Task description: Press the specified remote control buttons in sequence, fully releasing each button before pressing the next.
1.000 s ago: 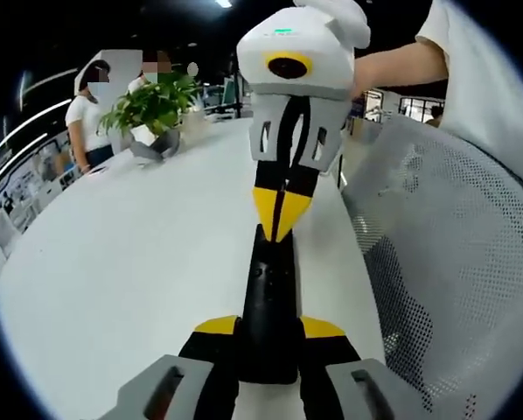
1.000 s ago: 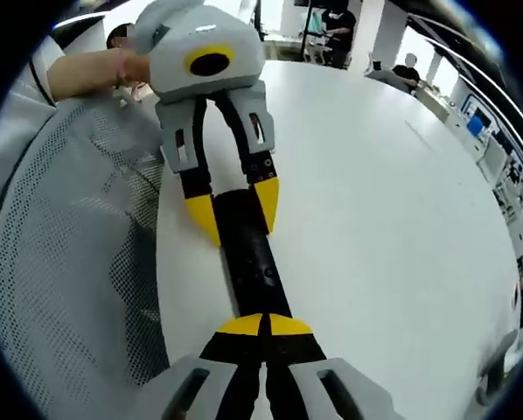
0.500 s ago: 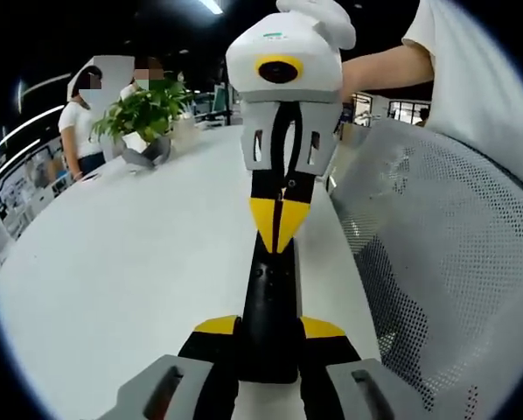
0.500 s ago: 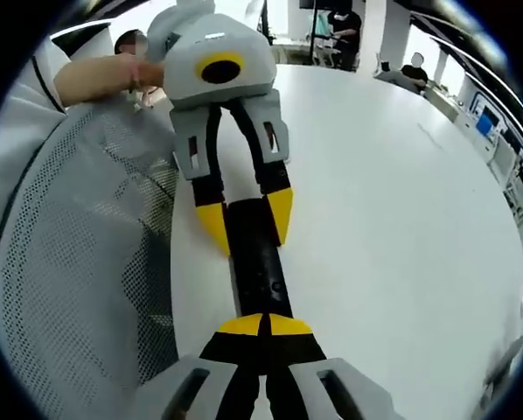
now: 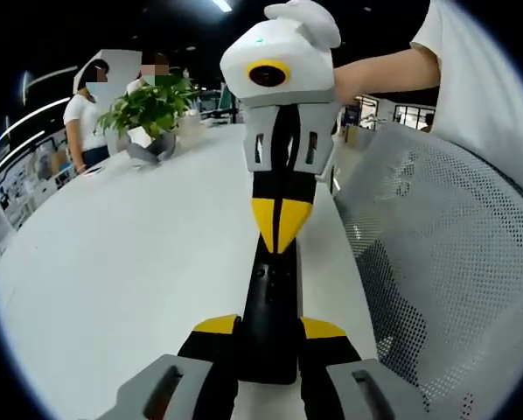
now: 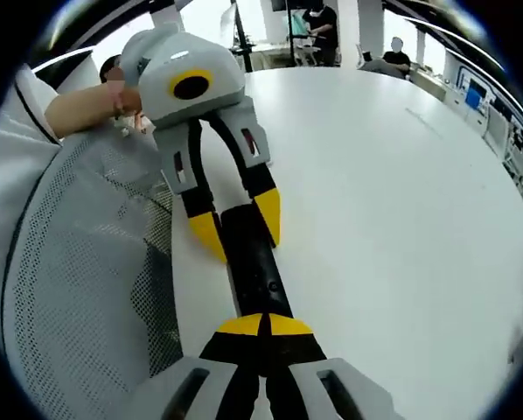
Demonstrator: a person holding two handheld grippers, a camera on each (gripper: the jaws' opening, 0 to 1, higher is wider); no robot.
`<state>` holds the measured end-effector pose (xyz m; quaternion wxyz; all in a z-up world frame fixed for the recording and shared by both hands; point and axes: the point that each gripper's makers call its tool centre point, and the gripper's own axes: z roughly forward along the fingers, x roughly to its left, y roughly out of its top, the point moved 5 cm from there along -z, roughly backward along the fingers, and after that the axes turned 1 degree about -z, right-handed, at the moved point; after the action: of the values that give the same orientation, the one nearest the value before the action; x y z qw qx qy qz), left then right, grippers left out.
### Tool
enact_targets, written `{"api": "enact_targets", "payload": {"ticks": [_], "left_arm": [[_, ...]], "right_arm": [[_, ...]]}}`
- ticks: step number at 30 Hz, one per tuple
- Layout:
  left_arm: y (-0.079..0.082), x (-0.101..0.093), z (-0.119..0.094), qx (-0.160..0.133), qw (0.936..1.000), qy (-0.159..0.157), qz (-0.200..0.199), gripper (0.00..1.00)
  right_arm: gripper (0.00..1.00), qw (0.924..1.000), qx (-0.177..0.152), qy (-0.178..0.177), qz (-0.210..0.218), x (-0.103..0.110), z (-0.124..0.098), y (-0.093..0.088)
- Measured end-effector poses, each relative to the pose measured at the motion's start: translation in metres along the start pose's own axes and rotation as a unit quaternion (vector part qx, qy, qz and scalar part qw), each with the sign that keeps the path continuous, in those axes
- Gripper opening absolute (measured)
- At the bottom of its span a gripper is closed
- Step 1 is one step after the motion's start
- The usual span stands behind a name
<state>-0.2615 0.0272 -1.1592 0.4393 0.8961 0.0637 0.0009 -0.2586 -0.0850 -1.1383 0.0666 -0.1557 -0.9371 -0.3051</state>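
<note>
A long black remote point(image 5: 270, 297) lies lengthwise over the white table point(image 5: 113, 262). My left gripper point(image 5: 270, 329) is shut on its near end, one yellow tip on each side. My right gripper point(image 5: 279, 229) comes in from the top of the left gripper view, shut, its joined yellow tips down on the remote's far part. In the right gripper view, the right gripper point(image 6: 263, 325) has its shut tips resting on the remote point(image 6: 254, 267), and the left gripper point(image 6: 237, 224) clamps the remote's other end. A person's arm point(image 6: 78, 87) holds the left gripper.
A grey mesh chair back point(image 5: 445, 262) stands close along the table's edge, also seen as a mesh chair back point(image 6: 69, 280). A potted plant point(image 5: 152, 109) and two people point(image 5: 85, 109) are at the table's far end. The table point(image 6: 401, 219) stretches wide beyond the remote.
Both views have tilted a little. The right gripper's shut tips stay on the same part of the remote, and the left gripper keeps its hold.
</note>
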Motion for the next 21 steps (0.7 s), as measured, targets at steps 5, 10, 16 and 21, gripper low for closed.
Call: {"api": "enact_targets", "payload": {"ticks": [5, 10, 16, 21], "left_arm": [[-0.001, 0.000, 0.000, -0.001, 1.0000, 0.001, 0.001, 0.25], [-0.001, 0.000, 0.001, -0.005, 1.0000, -0.003, -0.001, 0.24], [-0.001, 0.001, 0.001, -0.005, 1.0000, -0.002, 0.000, 0.24], [0.000, 0.000, 0.001, -0.005, 1.0000, -0.001, 0.000, 0.24]], "right_arm": [[0.00, 0.9995, -0.022, -0.023, -0.001, -0.001, -0.005, 0.003], [0.00, 0.9971, -0.002, -0.035, -0.068, 0.004, 0.000, 0.009], [0.00, 0.9935, 0.025, -0.033, -0.106, 0.005, 0.008, 0.009], [0.00, 0.9880, 0.058, -0.041, -0.137, 0.007, 0.009, 0.009]]}}
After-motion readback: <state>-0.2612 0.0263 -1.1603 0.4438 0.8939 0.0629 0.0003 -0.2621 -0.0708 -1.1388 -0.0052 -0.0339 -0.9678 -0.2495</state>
